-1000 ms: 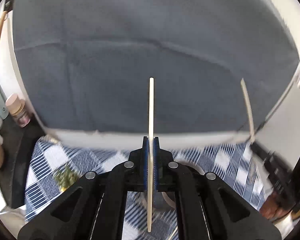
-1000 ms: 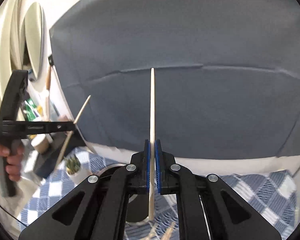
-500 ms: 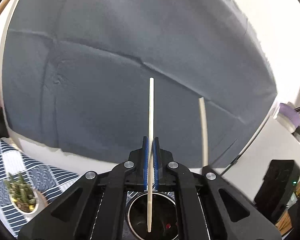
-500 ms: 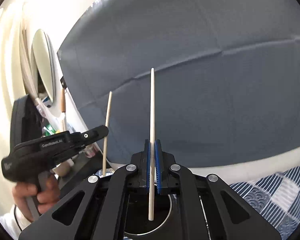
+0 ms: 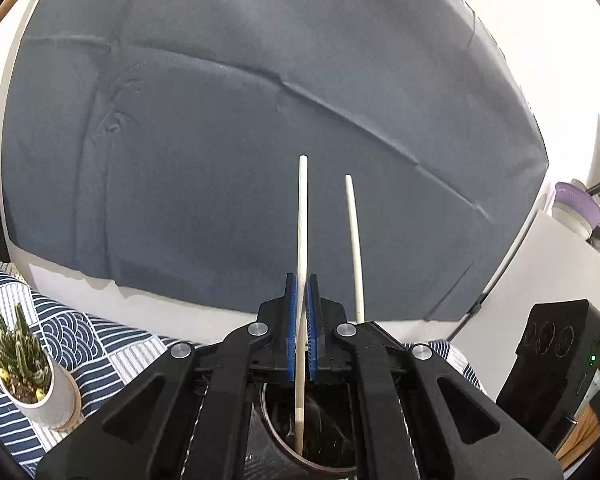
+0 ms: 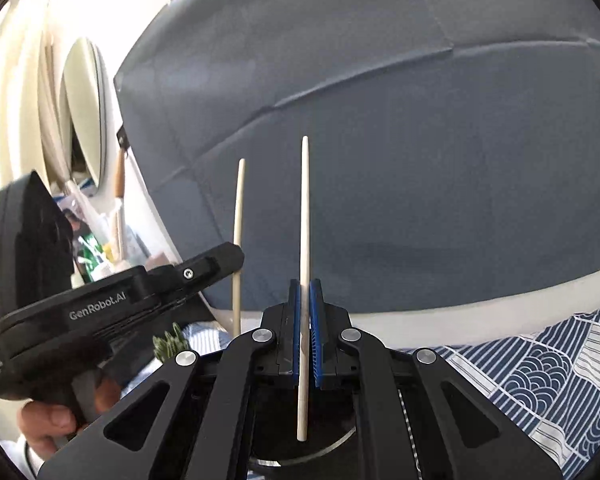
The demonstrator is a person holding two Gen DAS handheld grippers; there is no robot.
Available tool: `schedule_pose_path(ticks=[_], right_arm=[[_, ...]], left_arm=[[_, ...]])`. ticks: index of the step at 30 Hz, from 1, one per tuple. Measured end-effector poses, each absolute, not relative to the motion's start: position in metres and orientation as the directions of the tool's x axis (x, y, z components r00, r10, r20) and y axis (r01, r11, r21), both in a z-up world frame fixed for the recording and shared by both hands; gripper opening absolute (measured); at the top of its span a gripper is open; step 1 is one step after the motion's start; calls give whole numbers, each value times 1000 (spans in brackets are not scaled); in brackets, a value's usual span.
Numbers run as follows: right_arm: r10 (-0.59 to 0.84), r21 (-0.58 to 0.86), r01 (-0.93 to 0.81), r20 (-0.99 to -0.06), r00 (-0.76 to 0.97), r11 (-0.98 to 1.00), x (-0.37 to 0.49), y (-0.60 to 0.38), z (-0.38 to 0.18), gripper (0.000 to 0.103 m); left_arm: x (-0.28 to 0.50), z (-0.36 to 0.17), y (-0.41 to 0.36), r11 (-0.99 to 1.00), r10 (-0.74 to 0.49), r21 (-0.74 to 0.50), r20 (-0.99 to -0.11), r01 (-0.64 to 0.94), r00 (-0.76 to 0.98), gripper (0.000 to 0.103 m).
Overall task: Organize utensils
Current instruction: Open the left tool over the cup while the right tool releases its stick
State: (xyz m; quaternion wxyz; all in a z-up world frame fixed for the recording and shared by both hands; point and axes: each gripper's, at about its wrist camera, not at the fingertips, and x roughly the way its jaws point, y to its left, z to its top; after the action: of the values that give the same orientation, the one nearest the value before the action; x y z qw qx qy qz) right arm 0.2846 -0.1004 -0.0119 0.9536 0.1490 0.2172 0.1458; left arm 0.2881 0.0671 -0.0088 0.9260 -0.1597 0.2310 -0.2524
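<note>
Between the left gripper's (image 5: 302,280) blue pads a chopstick (image 5: 302,240) is clamped upright, its lower end over a dark cup (image 5: 276,432). Likewise the right gripper (image 6: 305,284) pinches a second chopstick (image 6: 305,220) above that cup. Around lie a patterned cloth (image 5: 112,344), a potted plant (image 5: 24,372) and a grey backdrop (image 5: 220,160).

The round dark holder (image 5: 312,432) is largely hidden behind the gripper linkages, with its lower rim cut off by the frame edge. In the right wrist view, the potted succulent (image 6: 171,343) shows only leaf tips. The person's hand (image 6: 56,420) is mostly concealed by the handle.
</note>
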Motion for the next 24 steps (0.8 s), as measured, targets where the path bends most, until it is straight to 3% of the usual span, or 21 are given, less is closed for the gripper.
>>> schedule_pose_path(ticks=[21, 24], right_arm=[[273, 204, -193, -517, 812, 960, 215, -122, 8, 9], [247, 167, -186, -523, 816, 968, 199, -129, 16, 21]], left_arm=[[229, 5, 64, 879, -475, -293, -455, 377, 753, 8], [219, 6, 66, 883, -465, -301, -470, 359, 751, 16]])
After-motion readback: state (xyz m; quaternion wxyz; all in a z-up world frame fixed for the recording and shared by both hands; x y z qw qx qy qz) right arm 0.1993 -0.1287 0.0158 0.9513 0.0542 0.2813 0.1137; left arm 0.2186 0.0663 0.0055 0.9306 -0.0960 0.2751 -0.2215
